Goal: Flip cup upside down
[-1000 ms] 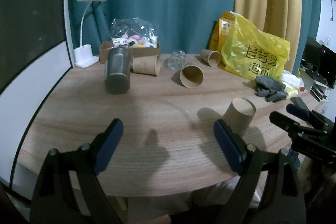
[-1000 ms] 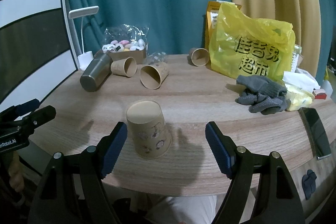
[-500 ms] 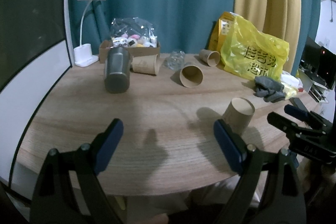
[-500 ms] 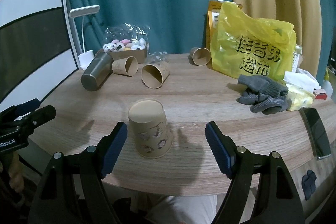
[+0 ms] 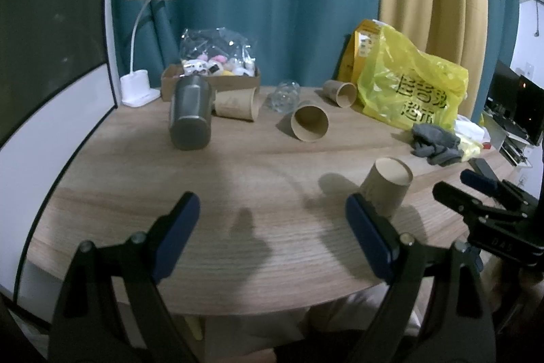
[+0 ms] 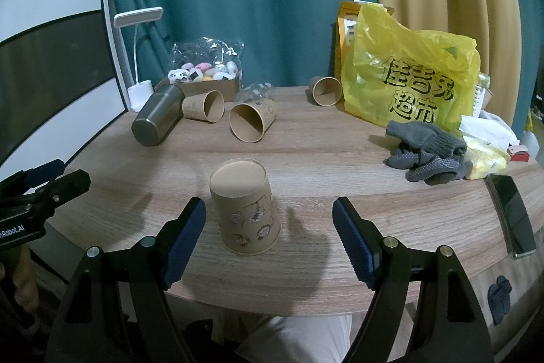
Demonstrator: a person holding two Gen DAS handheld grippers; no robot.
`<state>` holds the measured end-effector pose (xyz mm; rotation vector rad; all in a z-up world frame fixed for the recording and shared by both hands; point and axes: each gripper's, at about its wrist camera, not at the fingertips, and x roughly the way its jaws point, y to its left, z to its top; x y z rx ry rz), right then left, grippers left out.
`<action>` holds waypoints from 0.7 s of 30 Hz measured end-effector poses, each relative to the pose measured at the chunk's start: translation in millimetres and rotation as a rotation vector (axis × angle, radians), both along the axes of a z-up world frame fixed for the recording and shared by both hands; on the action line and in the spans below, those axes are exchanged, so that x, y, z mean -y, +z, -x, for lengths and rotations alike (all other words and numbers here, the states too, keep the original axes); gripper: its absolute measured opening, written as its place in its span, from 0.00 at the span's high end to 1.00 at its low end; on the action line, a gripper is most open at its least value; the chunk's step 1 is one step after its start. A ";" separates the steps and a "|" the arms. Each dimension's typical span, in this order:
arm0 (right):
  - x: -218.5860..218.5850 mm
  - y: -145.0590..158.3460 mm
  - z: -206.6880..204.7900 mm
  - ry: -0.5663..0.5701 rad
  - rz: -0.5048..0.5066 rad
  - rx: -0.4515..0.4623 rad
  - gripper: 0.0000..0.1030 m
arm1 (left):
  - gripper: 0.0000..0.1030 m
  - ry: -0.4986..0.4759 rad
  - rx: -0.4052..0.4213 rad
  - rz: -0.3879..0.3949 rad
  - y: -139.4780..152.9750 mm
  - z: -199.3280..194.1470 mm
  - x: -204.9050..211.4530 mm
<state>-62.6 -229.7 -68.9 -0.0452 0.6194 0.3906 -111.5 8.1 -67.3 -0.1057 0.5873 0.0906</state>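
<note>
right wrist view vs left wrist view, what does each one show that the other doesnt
Only the right wrist view shows the cartoon print on the upside-down cup, standing between the open right tool, and a dark phone at the table edge.

Only the left wrist view shows a black screen at far right and the open left tool over bare table.

Both show the steel tumbler, three paper cups on their sides, the yellow bag, grey gloves and white lamp.

A: Left wrist view: low at the bench's (image 5: 238,165) near edge, facing the curtain.

B: Right wrist view: same edge, further right, closer to the cup (image 6: 246,206).

A: Shared: cup (image 5: 387,189), bench (image 6: 340,142), bag (image 5: 408,84).
</note>
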 end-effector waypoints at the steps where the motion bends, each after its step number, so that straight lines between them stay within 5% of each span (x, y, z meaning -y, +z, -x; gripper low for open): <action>1: 0.1 0.0 -0.1 0.000 -0.001 -0.001 0.23 | 0.13 0.000 -0.001 -0.001 0.0 0.3 0.3; 21: 0.8 -2.1 -0.7 0.003 0.002 -0.007 0.23 | 0.13 0.011 -0.009 -0.001 -2.9 -2.8 -1.1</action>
